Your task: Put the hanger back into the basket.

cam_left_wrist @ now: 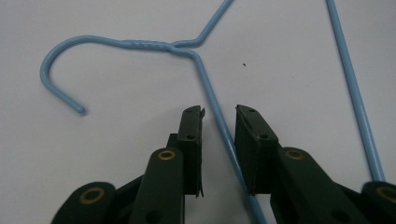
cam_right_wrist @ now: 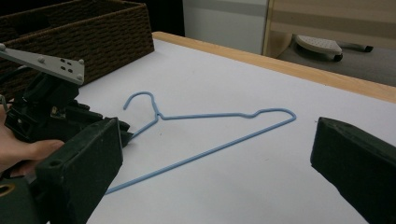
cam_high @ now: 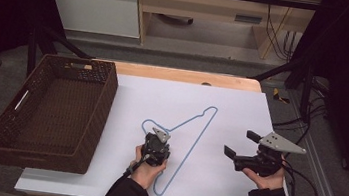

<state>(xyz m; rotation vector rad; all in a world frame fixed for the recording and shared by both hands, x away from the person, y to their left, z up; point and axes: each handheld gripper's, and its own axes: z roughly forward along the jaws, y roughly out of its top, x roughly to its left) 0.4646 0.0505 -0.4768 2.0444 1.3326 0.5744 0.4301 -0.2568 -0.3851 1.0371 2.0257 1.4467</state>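
A light blue wire hanger lies flat on the white table top, hook toward the basket. My left gripper stands low over it just below the hook. In the left gripper view the hanger's shoulder wire runs between the two pads of my left gripper; the jaws stand narrowly apart, with a thin gap showing on each side of the wire. My right gripper is held above the table to the right of the hanger, jaws wide open with nothing between them.
A dark brown wicker basket stands at the table's left, with nothing inside. The table's wooden back edge runs behind the white sheet. Cables trail off the right side, and black frame bars stand around the table.
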